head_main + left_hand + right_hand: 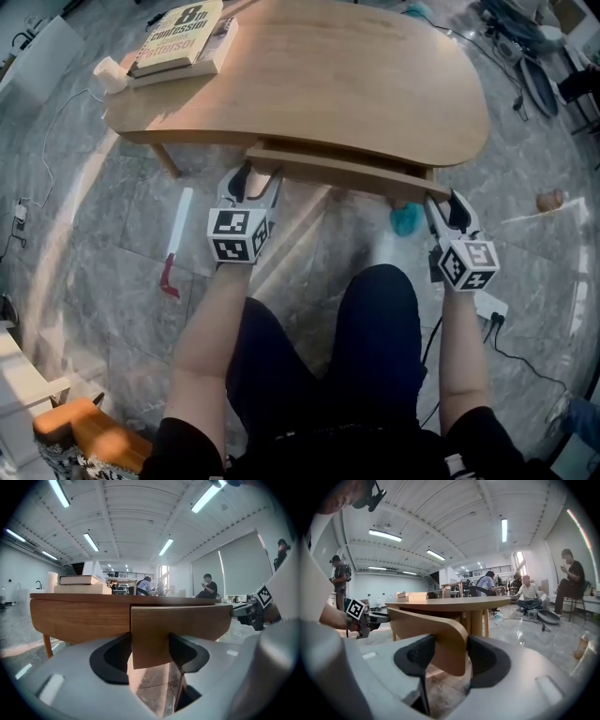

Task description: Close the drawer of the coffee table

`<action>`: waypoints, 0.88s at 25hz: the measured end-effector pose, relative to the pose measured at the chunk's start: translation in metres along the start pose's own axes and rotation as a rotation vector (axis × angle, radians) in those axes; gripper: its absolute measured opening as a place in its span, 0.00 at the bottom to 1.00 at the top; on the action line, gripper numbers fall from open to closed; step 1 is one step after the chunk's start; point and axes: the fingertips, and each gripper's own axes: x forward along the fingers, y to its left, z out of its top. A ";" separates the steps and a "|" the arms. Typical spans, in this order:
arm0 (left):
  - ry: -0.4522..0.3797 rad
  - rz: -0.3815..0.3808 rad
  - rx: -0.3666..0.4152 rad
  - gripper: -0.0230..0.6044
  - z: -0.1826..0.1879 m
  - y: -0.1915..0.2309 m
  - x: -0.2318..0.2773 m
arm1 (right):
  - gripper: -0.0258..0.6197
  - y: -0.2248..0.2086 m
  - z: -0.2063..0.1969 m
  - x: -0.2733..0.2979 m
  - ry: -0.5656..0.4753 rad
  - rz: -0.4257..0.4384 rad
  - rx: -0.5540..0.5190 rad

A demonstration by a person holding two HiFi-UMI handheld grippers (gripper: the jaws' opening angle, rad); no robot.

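- Your legs [361, 347] in dark shorts fill the bottom of the head view, on the near side of the coffee table [347, 75], and your bare forearms reach out toward it on either side of them.
- Your left gripper [255, 183] is at the left end of the table's drawer [337, 169]. Its jaws are spread wide and clamp nothing. The end of the wooden drawer front [187, 620] stands in the gap between them, with the outer jaw just past the panel's edge.
- Your right gripper [445, 200] is at the drawer's right end in the same way. Its jaws are parted, and the rounded corner of the drawer front [436, 630] sits between them without being squeezed.
- That drawer is not yet shut: it juts out a little from under the tabletop's near edge, toward you.
- On the table's far left corner lies a stack of books [180, 37], with a small white object [111, 73] just beside it.
- On the floor to the left of the table lies a red-handled tool [174, 251]. Something teal [406, 218] shows under the table's near right side.
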 end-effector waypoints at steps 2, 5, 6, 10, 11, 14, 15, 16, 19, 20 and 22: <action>-0.003 0.013 -0.008 0.44 0.001 0.002 0.005 | 0.36 -0.003 0.002 0.005 -0.007 -0.009 0.004; -0.003 0.033 -0.013 0.44 0.004 0.005 0.013 | 0.36 -0.008 0.005 0.013 -0.016 -0.025 0.009; -0.003 0.042 -0.016 0.44 0.005 0.006 0.015 | 0.36 -0.009 0.006 0.015 -0.018 -0.033 0.011; -0.014 0.080 -0.041 0.43 0.007 0.007 0.023 | 0.37 -0.017 0.008 0.022 -0.032 -0.085 0.064; -0.016 0.088 -0.046 0.43 0.008 0.007 0.024 | 0.37 -0.019 0.008 0.023 -0.038 -0.098 0.078; -0.011 0.103 -0.056 0.42 0.009 0.007 0.029 | 0.37 -0.023 0.009 0.026 -0.047 -0.121 0.092; -0.008 0.106 -0.059 0.42 0.010 0.007 0.030 | 0.37 -0.023 0.009 0.027 -0.049 -0.125 0.094; -0.008 0.110 -0.060 0.42 0.010 0.008 0.031 | 0.37 -0.024 0.009 0.028 -0.050 -0.130 0.096; -0.014 0.129 -0.066 0.42 0.012 0.009 0.033 | 0.37 -0.026 0.009 0.031 -0.055 -0.149 0.108; -0.017 0.137 -0.070 0.42 0.012 0.009 0.033 | 0.37 -0.026 0.009 0.032 -0.056 -0.157 0.113; -0.021 0.151 -0.078 0.42 0.013 0.010 0.034 | 0.37 -0.027 0.010 0.033 -0.055 -0.176 0.121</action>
